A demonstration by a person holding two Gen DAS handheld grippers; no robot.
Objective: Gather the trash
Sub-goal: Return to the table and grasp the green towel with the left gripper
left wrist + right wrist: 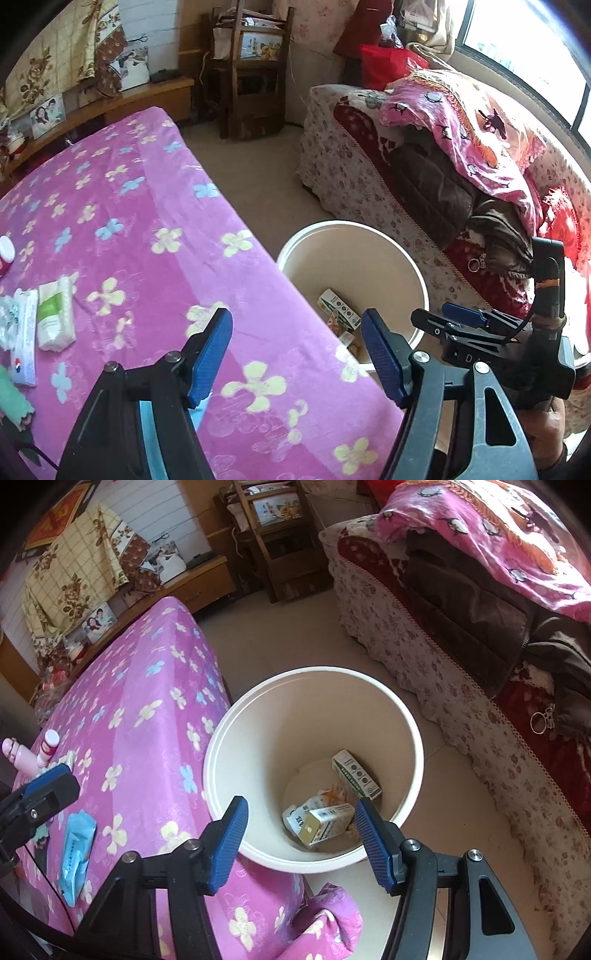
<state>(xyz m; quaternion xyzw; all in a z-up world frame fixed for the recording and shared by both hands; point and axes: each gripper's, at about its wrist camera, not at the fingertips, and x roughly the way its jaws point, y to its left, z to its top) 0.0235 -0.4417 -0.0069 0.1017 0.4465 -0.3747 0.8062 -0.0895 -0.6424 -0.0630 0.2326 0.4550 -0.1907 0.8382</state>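
Trash left: blue packet (75, 853) on tabletop (147, 716), left of bin (221, 746)
Long axis: roughly toward bin
Nearer: left tool (295, 354), spread, empty
Right tool (299, 834): spread, empty, over bin

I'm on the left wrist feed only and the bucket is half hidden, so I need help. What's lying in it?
Observer: The bucket holds several small cartons; a yellow-and-white one lies on top.
Operator: Is the right gripper holding anything?
Observer: No, the right gripper is open and empty, above the bucket.
Operator: Any trash near my fingers that I can't see?
Observer: A blue packet lies on the pink cloth below the left gripper.
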